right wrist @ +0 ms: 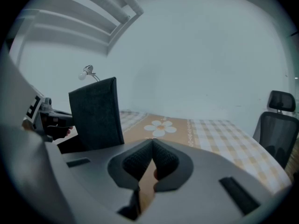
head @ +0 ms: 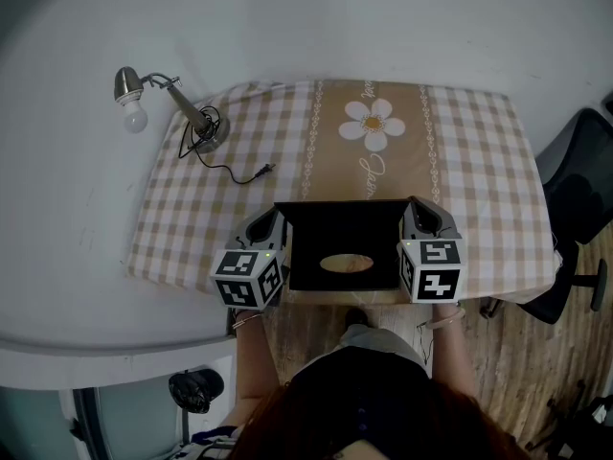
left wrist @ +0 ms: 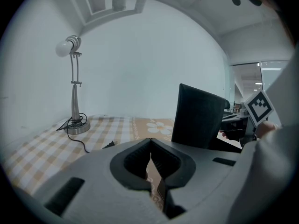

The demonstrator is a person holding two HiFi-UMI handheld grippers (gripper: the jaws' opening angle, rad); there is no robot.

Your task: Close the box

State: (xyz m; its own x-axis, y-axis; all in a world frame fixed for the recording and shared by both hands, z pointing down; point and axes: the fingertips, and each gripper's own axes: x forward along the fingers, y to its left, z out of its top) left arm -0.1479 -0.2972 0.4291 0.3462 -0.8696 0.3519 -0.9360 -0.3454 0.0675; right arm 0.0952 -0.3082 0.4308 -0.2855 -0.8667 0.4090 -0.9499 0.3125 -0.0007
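Observation:
A black box [head: 345, 257] sits at the near edge of the checked tablecloth [head: 460, 142], with a tan oval [head: 347, 264] showing in it. Its lid stands upright, seen as a dark panel in the left gripper view [left wrist: 198, 115] and the right gripper view [right wrist: 96, 113]. My left gripper [head: 271, 220] is close beside the box's left side and my right gripper [head: 420, 211] close beside its right side. Both are shut, jaw tips meeting with nothing between them, in the left gripper view [left wrist: 150, 143] and the right gripper view [right wrist: 152, 144].
A desk lamp [head: 182, 108] with a bare bulb stands at the table's far left; its cord and plug [head: 261, 171] trail toward the middle. A daisy print [head: 374, 123] marks the cloth's centre strip. A black office chair [head: 575, 209] stands right of the table.

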